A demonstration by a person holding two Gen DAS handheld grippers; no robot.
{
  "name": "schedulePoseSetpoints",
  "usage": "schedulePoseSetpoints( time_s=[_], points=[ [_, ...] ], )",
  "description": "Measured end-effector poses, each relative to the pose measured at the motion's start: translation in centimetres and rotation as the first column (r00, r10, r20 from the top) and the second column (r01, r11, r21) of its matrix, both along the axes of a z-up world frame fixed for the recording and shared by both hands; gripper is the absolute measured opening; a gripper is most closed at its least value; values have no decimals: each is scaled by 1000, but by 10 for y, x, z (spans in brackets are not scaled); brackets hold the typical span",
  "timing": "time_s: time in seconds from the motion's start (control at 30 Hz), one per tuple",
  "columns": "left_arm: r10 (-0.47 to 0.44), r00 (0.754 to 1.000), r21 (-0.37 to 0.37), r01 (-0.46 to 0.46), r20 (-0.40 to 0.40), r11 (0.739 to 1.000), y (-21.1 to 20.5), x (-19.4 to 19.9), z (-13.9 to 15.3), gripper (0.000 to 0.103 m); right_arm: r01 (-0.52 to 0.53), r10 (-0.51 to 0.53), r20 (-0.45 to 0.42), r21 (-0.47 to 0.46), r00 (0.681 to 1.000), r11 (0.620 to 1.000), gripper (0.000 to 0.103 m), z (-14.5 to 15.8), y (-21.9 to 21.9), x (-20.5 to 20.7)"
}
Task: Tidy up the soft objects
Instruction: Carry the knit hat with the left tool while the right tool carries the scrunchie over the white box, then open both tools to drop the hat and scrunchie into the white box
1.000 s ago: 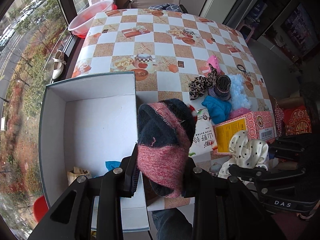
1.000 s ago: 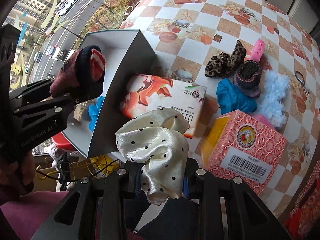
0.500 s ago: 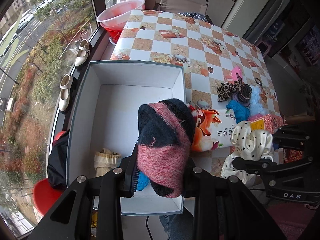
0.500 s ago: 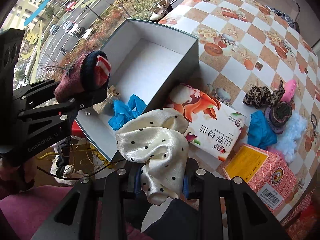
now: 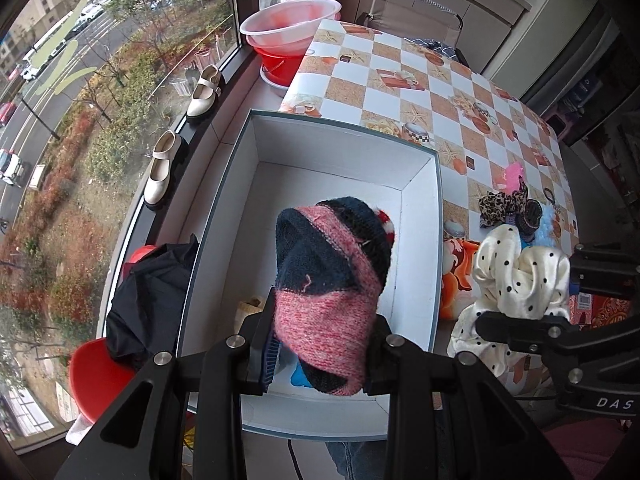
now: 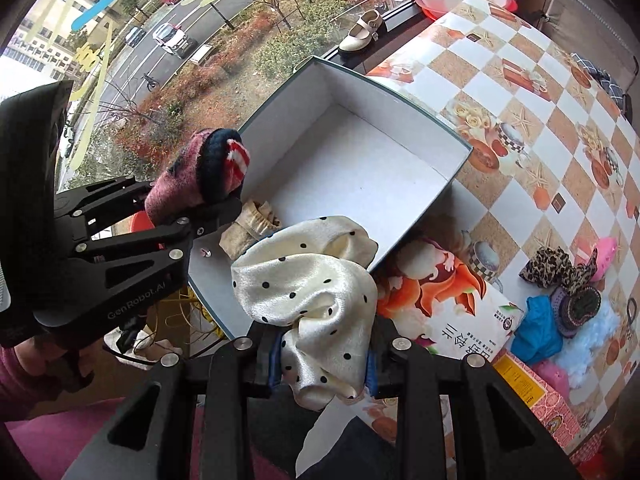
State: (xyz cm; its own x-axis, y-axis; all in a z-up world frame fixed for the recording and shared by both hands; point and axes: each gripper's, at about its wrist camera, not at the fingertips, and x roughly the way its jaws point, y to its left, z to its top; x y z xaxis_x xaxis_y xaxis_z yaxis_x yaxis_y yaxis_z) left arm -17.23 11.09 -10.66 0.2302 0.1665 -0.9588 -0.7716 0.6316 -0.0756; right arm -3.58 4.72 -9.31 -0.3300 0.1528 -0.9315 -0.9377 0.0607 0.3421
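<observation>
A person is holding two loaded grippers over a white box [image 5: 418,216] at the table's near corner. The left gripper [image 5: 320,354] is clamped on a rolled pink-and-navy knit sock [image 5: 330,280], which is hanging directly above the box's open interior. The right gripper [image 6: 322,354] is clamped on a cream polka-dot scrunchie [image 6: 316,292], which is hanging over the box's near corner, just to the right of the sock.

Doing this step well probably means lowering each piece until it is well inside the walls before the jaws part, and dropping the sock onto bare floor ahead of the beige fabric bundle [image 6: 250,226] and blue item [image 5: 298,376] already lying under the left gripper.

The sock's long axis is running forward along the left gripper's fingers, its navy, red-striped end pointing away from the fingers and down toward the box floor. The scrunchie is a crumpled ring with no clear long axis.
</observation>
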Motion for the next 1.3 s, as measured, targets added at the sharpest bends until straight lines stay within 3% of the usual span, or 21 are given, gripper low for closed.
schedulePoseSetpoints(
  time_s=[0.3, 1.3],
  points=[
    [19, 1000, -4, -19, -2, 1000, 6, -1, -4, 34, -18, 18, -11, 15, 1000, 1000, 32, 3, 23, -6],
    [38, 999, -25, -39, -14, 999, 16, 5, -15, 34, -21, 21, -5, 15, 1000, 1000, 32, -2, 41, -2]
  ],
)
